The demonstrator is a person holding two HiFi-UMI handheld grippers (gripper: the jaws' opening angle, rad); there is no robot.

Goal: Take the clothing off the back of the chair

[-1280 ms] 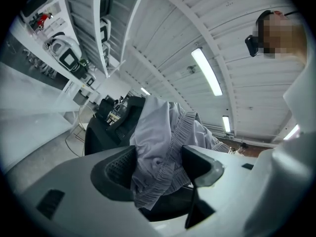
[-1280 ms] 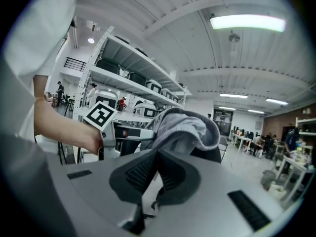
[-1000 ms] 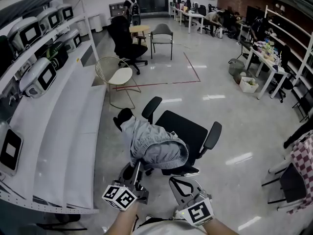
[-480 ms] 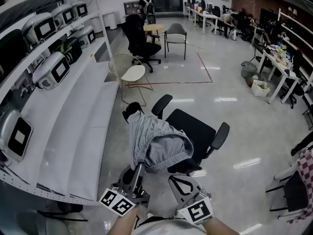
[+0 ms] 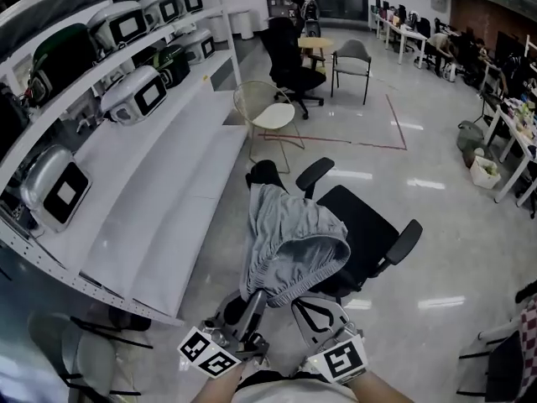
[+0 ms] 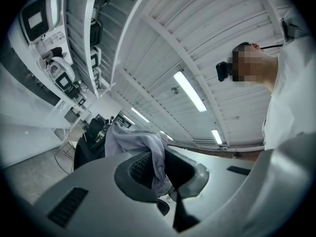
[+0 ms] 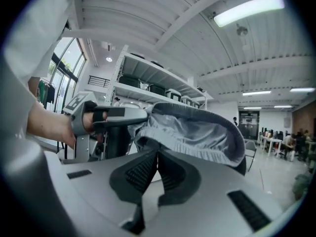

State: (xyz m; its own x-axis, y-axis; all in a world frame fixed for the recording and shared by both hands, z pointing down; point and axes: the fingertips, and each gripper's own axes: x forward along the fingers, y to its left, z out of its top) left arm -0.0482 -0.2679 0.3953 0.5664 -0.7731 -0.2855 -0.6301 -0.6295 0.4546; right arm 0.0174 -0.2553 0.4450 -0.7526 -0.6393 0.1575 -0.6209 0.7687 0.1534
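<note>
Two claws work at the chair back. The left claw (image 6: 159,174) has just been closing and pinches the hem of the grey clothing (image 5: 289,235), probably to lift it clear. The right claw (image 7: 157,158) is closed on nothing, just beside the hem. The clothing hangs draped over the back of the chair (image 5: 362,225). No surface is involved. White shelves (image 5: 168,200) with devices (image 5: 134,99) stand to the left, above a glossy office floor (image 5: 436,217).

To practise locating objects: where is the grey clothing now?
Head view, centre: grey clothing draped over the black chair's back, its near hem pinched in the left tool.
</note>
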